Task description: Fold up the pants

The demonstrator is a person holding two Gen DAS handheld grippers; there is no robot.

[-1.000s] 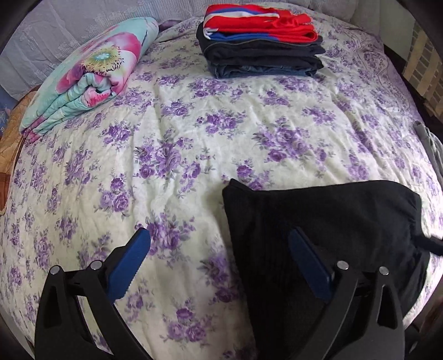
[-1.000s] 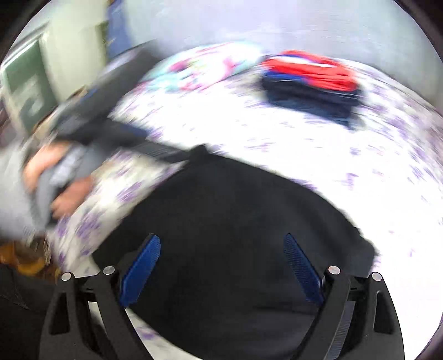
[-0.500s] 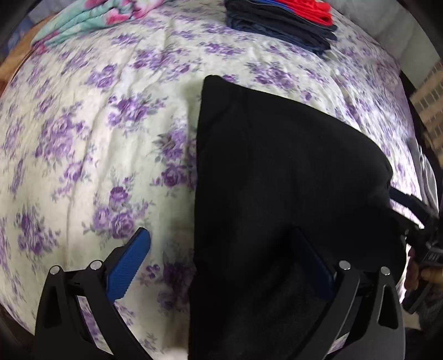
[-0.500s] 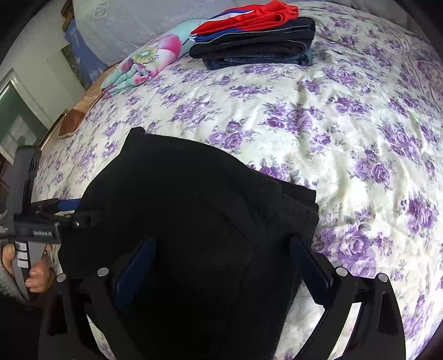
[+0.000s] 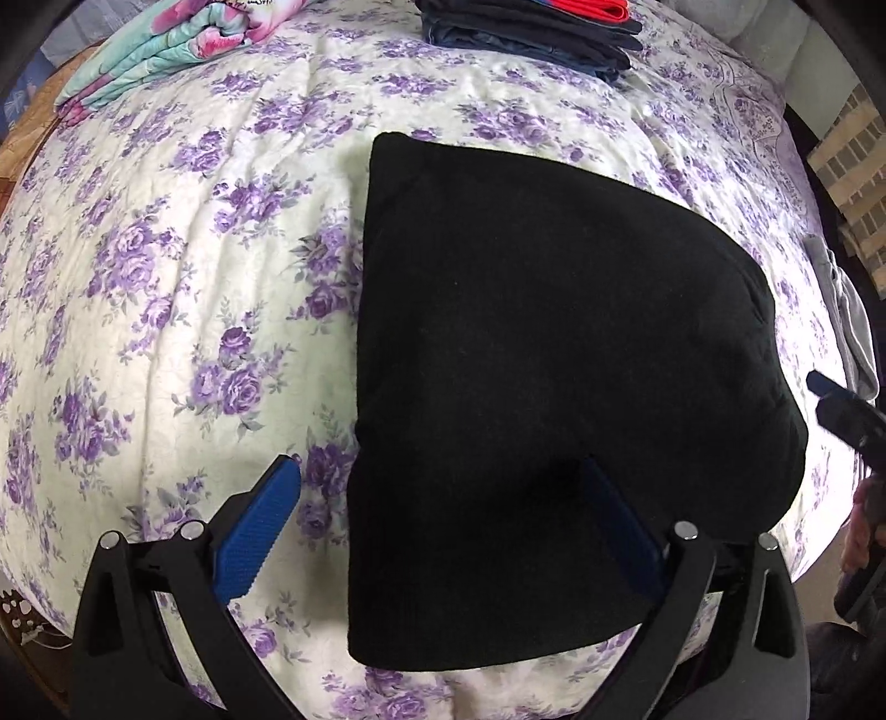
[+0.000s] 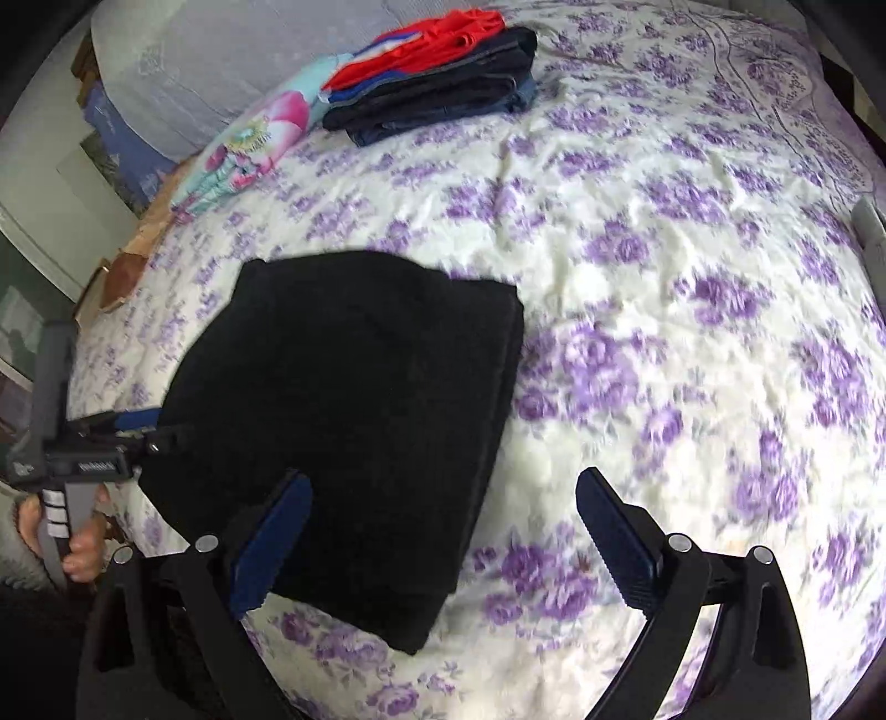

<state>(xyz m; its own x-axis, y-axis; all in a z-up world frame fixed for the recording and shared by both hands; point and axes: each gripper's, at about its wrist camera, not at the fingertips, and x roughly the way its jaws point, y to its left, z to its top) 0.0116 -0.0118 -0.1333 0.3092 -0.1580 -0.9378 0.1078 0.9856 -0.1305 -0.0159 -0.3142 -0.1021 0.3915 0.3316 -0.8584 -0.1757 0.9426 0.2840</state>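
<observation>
Floral bed (image 5: 166, 288) carries my black pants (image 5: 542, 387), folded flat; left tool (image 5: 443, 531) and right tool (image 6: 443, 531) both gape, holding nothing.

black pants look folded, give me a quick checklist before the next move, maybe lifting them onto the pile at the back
1. Both grippers free: ok. The left gripper and right gripper are open and hold nothing.
2. Pants in one compact bundle: ok. The black pants lie as a folded block on the bedspread, layered edges visible on their right side.
3. No leg or cuff trailing out: cannot tell. The near edge is partly hidden behind the gripper fingers.
4. Pile ready to receive: ok. The stack of folded clothes sits tidy at the far end, red item on top.
5. Path to the pile: ok. Only bedspread lies between; the floral quilt is off to the left.
</observation>
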